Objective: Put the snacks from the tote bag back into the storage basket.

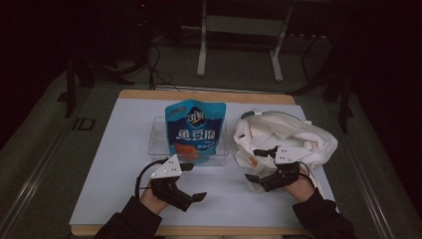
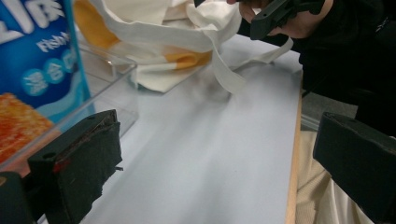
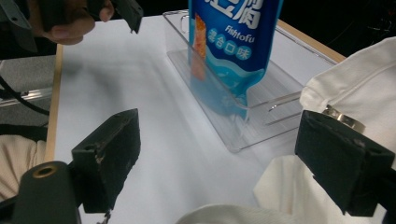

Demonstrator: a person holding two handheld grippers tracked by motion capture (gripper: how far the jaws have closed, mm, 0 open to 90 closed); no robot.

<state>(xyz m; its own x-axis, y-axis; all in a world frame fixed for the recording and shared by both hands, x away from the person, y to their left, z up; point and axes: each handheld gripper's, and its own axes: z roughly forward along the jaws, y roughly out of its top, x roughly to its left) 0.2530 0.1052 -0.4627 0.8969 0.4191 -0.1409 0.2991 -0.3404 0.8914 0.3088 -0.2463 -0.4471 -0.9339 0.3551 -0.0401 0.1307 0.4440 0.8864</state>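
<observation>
Both tongs are hanging released: left tongs [image 1: 190, 181] near the fish tofu pouch [image 1: 195, 130], right tongs [image 1: 260, 165] over the tote bag [image 1: 283, 133]. I'd be gripping the pouch's upper edge and spreading the bag mouth first.

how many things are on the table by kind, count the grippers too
blue fish tofu snack pouch: 1
clear plastic tray: 1
white cloth tote bag: 1
handheld grippers: 2, the left gripper and the right gripper, both with fingers apart and holding nothing
total: 5
</observation>
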